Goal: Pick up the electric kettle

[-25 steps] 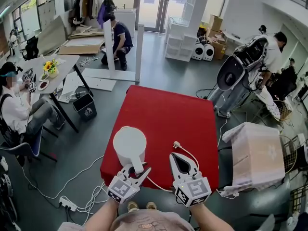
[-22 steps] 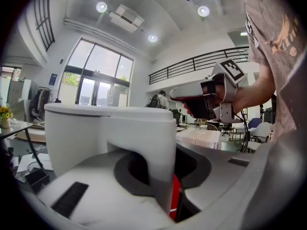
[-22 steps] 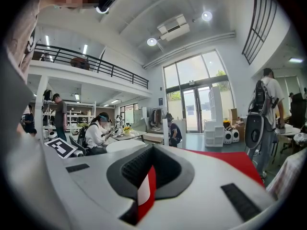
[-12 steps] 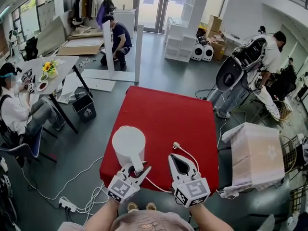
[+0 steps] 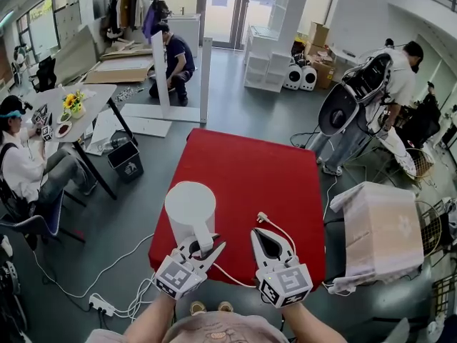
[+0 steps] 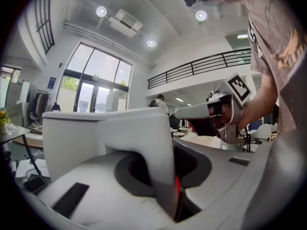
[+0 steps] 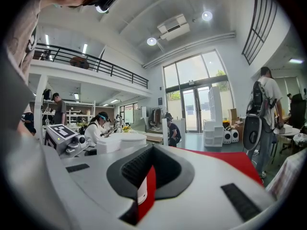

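Kettle handle (image 6: pixel 156 162) sits between the jaws of the left tongs (image 5: pixel 206 246), which are clamped on it. The jaws have just been easing a little wider, yet they grip the handle. The white electric kettle (image 5: pixel 191 207) stands upright just ahead of these tongs, over the near left corner of the red table (image 5: pixel 246 166); whether its base touches the top I cannot tell. The right tongs (image 5: pixel 258 231) are just beside the left pair, jaws together with nothing in them, over the table's near edge. A thin white cable (image 5: pixel 277 227) with its plug lies on the red top by their tip. Off the table's right side stands a pale draped box (image 5: pixel 375 234). Well to the left a seated person (image 5: pixel 25 163) faces a grey desk (image 5: pixel 89 102).
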The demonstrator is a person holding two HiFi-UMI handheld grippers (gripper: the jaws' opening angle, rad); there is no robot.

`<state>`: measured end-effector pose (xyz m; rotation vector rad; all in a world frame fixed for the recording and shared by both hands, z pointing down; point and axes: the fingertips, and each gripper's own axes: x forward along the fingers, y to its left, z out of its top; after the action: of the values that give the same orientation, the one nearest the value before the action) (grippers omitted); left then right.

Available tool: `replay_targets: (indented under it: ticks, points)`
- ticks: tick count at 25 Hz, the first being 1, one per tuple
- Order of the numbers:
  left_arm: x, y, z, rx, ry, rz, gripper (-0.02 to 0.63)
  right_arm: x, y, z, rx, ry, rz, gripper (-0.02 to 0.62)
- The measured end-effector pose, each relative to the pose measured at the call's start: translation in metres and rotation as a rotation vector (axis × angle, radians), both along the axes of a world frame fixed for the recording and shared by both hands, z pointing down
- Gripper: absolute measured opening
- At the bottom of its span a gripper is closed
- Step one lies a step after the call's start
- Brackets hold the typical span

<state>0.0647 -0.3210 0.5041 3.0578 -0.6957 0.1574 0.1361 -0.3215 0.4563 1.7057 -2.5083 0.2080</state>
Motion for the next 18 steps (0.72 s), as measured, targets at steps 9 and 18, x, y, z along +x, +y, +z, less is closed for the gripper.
replay_targets:
  ticks: [9,18]
  points:
    - [-0.010,0.002,-0.062,0.027,0.061,-0.033,0.078,-0.006,0.000,-0.003,0.021,-0.024,-0.021,0.012]
    - [-0.011,0.019,-0.087,0.027,0.045,-0.071,0.078,-0.002,0.015,-0.017,0.049,-0.059,-0.046,0.012]
